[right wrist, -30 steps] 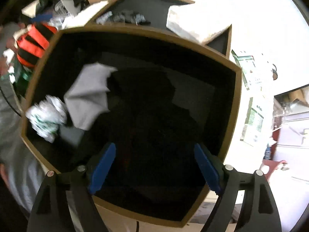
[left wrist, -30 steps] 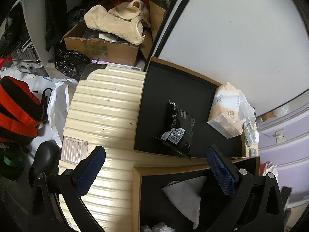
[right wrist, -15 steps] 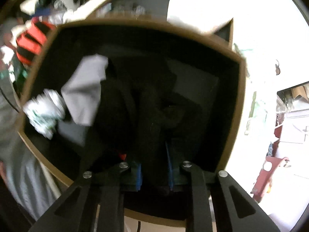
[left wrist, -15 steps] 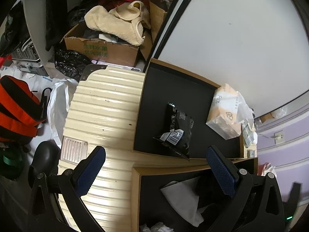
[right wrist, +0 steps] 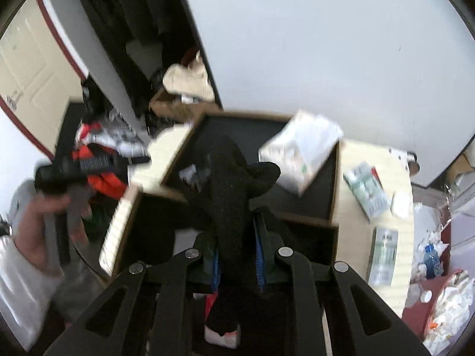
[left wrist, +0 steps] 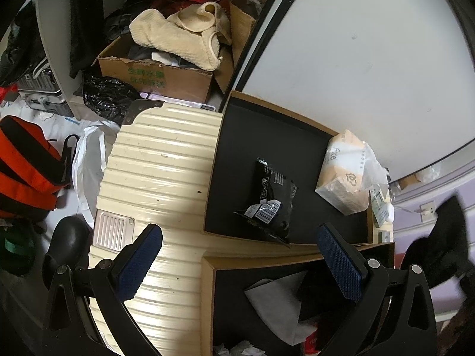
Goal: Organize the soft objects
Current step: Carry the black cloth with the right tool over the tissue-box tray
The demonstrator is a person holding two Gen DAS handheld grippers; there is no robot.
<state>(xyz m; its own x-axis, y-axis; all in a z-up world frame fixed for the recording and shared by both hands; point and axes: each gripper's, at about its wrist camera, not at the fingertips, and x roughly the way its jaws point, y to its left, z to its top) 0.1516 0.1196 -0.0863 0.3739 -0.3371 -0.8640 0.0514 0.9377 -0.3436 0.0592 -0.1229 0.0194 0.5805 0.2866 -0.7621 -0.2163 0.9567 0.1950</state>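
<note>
Black knit piece [right wrist: 234,184]: we grip it in the right gripper [right wrist: 237,255], jaws just closed on it; it hangs over the near tray [right wrist: 308,231].
Long axis: runs away from our fingers toward the far tray [right wrist: 261,130].
Left gripper [left wrist: 237,264]: open, empty, at the near tray's left corner.
Nearer hand: we judge the right.

Two tan-rimmed black trays lie ahead of the left tool [left wrist: 240,267]: the far tray [left wrist: 268,112] and the near tray [left wrist: 207,270]. One black packet [left wrist: 274,198] and one tissue pack [left wrist: 344,178] sit in the far tray. One grey cloth [left wrist: 276,296] lies in the near one. One cream suitcase [left wrist: 160,172] lies left of them, one cardboard box [left wrist: 160,77] beyond.
</note>
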